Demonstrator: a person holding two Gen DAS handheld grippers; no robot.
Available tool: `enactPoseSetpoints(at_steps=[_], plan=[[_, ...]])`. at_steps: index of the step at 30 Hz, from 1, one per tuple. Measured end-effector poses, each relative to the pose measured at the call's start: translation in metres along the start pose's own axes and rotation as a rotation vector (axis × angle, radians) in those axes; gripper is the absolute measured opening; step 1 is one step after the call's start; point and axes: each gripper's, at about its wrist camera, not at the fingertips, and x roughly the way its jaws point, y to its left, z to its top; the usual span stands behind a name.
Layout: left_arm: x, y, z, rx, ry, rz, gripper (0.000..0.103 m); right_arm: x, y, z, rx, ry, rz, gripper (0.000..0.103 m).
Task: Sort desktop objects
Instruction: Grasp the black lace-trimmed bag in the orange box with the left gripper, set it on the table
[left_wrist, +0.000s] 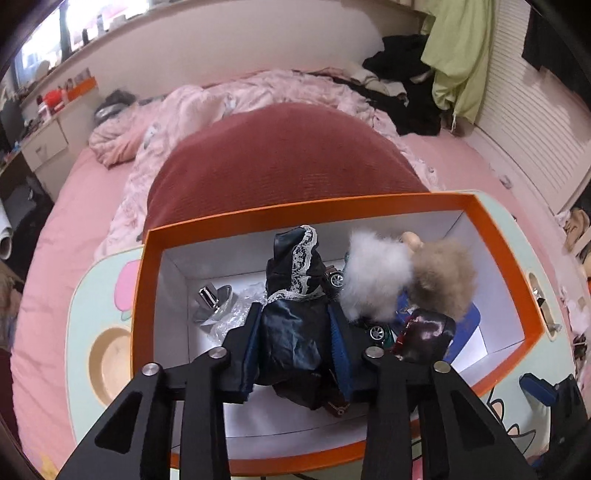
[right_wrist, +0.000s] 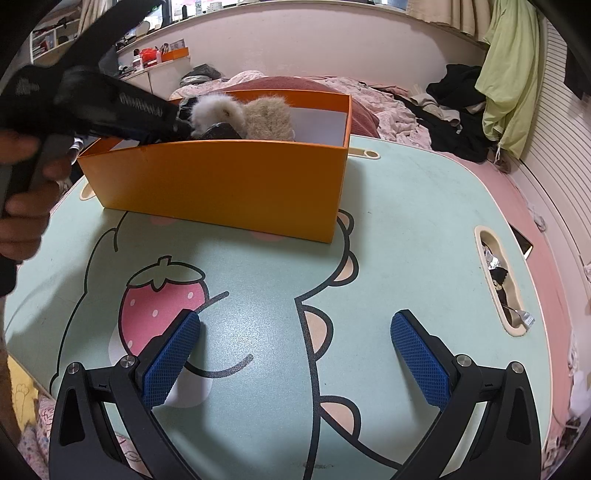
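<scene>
A cartoon-printed worktop (right_wrist: 406, 221) on a pink bed (left_wrist: 74, 192); left tongs (left_wrist: 295, 325) grip a dark dress (left_wrist: 295, 332) over the orange box (right_wrist: 221, 184), right tongs (right_wrist: 295, 354) gape above bare worktop.

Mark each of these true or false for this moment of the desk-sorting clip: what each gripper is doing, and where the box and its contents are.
1. The left gripper is closed on a dark satin garment with white lace trim. True.
2. The right gripper holds a toy car. False: its jaws stand wide open and empty above the mint-green cartoon-printed lap table.
3. The orange cardboard box with a white inside stands on that table. True.
4. The box holds nothing besides the garment. False: a white fluffy piece, a beige fluffy piece and a shiny silver object lie in it too.
5. The garment lies on the pink bedsheet. False: it hangs over the box's inside.
</scene>
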Motion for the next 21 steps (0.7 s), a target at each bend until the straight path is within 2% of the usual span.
enactPoseSetpoints(at_steps=[2,5,7,9,12,16,18,20,21], plan=[[-0.018,0.008,-0.001,-0.037,-0.049,-0.055,0.029,0.000,-0.001,0.000,0.001,0.000,0.000,0.103],[-0.063,0.017,-0.007,-0.064,-0.173,-0.083,0.029,0.000,-0.003,-0.001,0.002,0.000,-0.002,0.103],[-0.101,0.019,-0.023,-0.063,-0.264,-0.133,0.029,-0.001,-0.003,-0.001,0.002,-0.001,-0.002,0.103],[-0.120,0.017,-0.041,-0.049,-0.296,-0.180,0.029,-0.001,-0.004,-0.001,0.003,-0.001,-0.003,0.103],[-0.128,0.012,-0.079,-0.016,-0.290,-0.224,0.029,-0.001,-0.004,-0.002,0.003,-0.001,-0.004,0.103],[-0.099,0.003,-0.118,-0.002,-0.224,-0.227,0.029,-0.001,-0.004,-0.004,0.004,-0.001,-0.004,0.103],[-0.082,-0.002,-0.127,-0.001,-0.183,-0.232,0.030,-0.001,-0.004,-0.004,0.005,-0.001,-0.005,0.103],[-0.069,-0.008,-0.131,0.004,-0.152,-0.219,0.035,-0.001,-0.004,-0.004,0.005,-0.001,-0.005,0.103],[-0.065,-0.010,-0.133,0.004,-0.148,-0.197,0.048,-0.001,-0.004,-0.004,0.005,-0.001,-0.005,0.103]])
